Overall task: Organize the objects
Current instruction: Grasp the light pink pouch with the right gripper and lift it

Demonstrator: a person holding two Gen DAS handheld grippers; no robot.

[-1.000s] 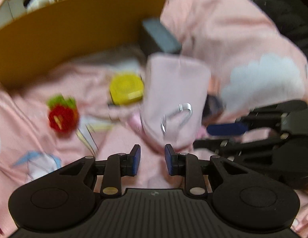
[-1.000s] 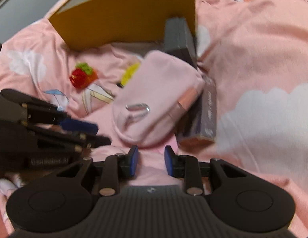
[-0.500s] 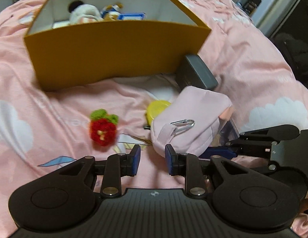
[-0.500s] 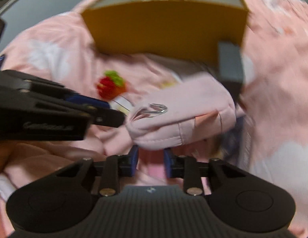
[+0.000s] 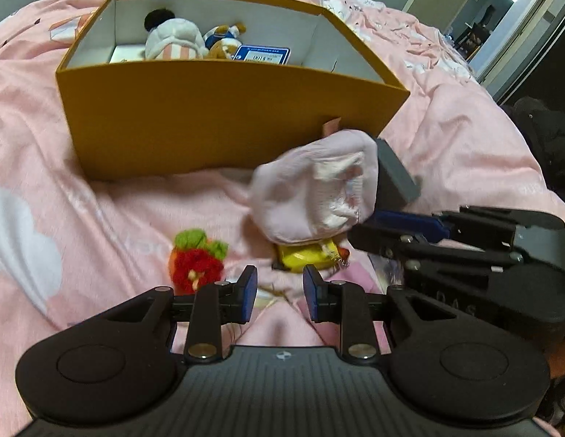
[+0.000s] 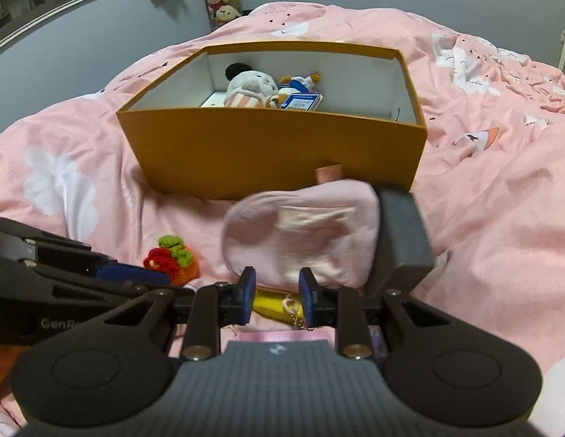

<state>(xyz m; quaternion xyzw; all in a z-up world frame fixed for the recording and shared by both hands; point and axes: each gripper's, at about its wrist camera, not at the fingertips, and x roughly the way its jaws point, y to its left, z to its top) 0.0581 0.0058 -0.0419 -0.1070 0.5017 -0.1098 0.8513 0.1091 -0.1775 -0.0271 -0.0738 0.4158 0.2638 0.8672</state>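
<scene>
one orange box [image 6: 275, 153], two plush toys [image 6: 250, 89], one pink pouch [image 6: 300, 240], one crochet strawberry [image 6: 171, 258]

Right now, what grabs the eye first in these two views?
The big orange box on the pink bedspread, open-topped, with plush toys inside at the back. In front of it, a blurred pink pouch sits just ahead of the right hand-held gripper, whether gripped is unclear. A red crocheted strawberry and a yellow item lie on the bedspread ahead of the left hand-held gripper.
</scene>
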